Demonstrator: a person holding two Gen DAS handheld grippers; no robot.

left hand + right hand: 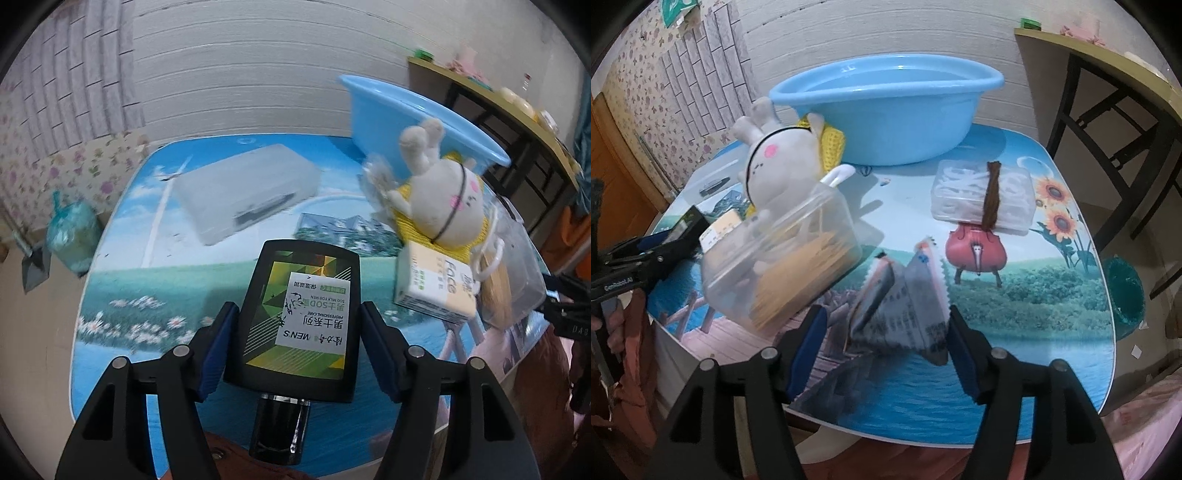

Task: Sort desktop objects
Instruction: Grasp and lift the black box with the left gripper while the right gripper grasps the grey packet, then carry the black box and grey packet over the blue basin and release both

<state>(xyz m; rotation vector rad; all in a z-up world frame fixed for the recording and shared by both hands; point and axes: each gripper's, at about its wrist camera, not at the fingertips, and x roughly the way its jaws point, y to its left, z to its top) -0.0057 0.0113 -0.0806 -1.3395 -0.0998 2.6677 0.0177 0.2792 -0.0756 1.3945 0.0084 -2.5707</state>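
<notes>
The left gripper [299, 338] reaches forward low over the printed table [155, 295], its blue-padded fingers [216, 350] spread on either side of a black bottle [301, 325] that lies cap toward the camera; whether the pads touch it cannot be told. The label, seen upside down, reads "MEN'S", "PROFESSIONAL CARE" and "SOD MILK FOR MEN". Just right of it a tissue pack [436, 291] printed "Face" sits under a plush rabbit [448, 195]. The right gripper [886, 345] points across the table with its jaws open around a silver foil packet [908, 295] whose print is too blurred to read; a blue basin [886, 107] stands beyond.
</notes>
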